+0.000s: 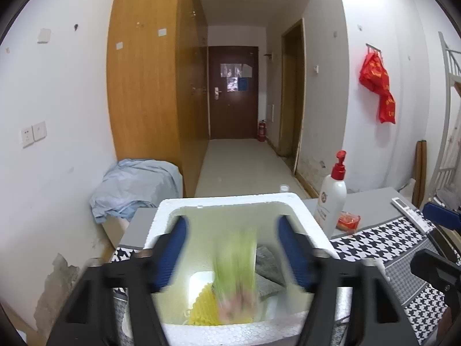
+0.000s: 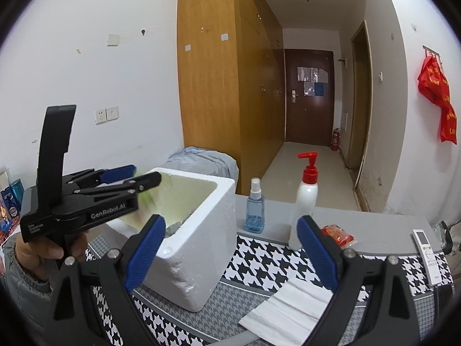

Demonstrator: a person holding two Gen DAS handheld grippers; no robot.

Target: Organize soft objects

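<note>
Foam box (image 2: pixel 187 239) left of pump bottle (image 2: pixel 305 201)

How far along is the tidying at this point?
Done: a yellow item and a grey one lie in the foam box. In hand: nothing; the left gripper stands open over the box, a blurred green item between its jaws. Left: the white cloth by the open right gripper.

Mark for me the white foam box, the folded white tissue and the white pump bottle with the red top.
white foam box (image 2: pixel 198 262): right wrist view, on its outer front wall.
folded white tissue (image 2: pixel 288 311): right wrist view, on its middle fold.
white pump bottle with the red top (image 2: pixel 306 199): right wrist view, on its white body.
</note>
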